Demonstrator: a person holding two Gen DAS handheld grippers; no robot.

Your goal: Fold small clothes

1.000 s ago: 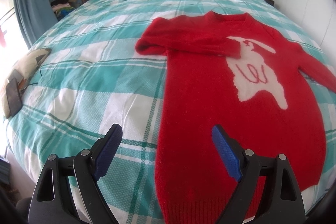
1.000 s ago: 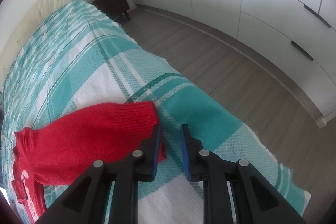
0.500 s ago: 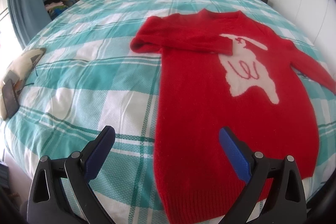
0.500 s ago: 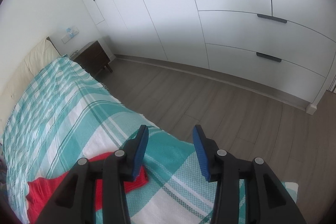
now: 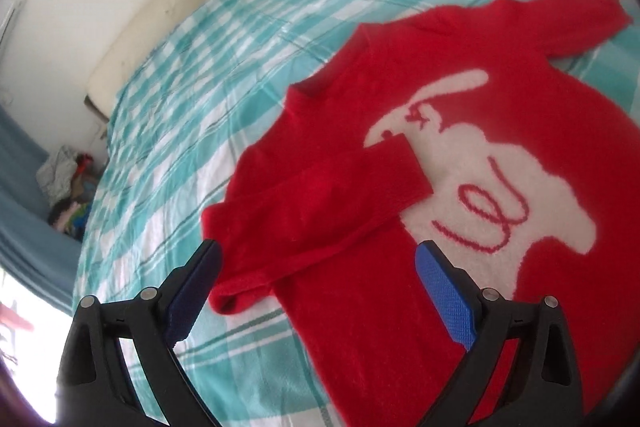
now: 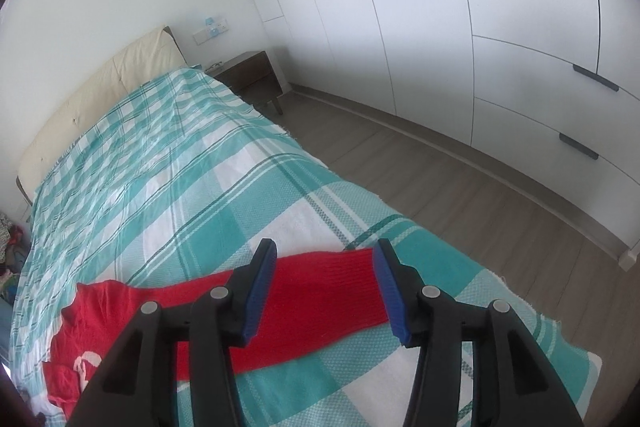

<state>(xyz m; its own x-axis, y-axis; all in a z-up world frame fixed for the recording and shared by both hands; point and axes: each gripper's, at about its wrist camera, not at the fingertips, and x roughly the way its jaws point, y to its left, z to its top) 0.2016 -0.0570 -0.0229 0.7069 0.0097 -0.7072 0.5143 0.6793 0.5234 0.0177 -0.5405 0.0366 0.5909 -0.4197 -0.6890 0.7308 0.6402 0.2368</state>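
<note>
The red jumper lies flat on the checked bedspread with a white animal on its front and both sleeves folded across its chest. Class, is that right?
Not quite: only one sleeve is folded across the red jumper. The other sleeve lies stretched out on the checked bedspread, as the right wrist view shows. The white animal and the rest are right.

Bed (image 6: 168, 163) with teal-white plaid cover ahead of tool, cream headboard (image 6: 104, 95) at far end. Dark nightstand (image 6: 252, 75) beside it, white wardrobes (image 6: 480, 27) right, grey wood floor (image 6: 460, 195).
</note>
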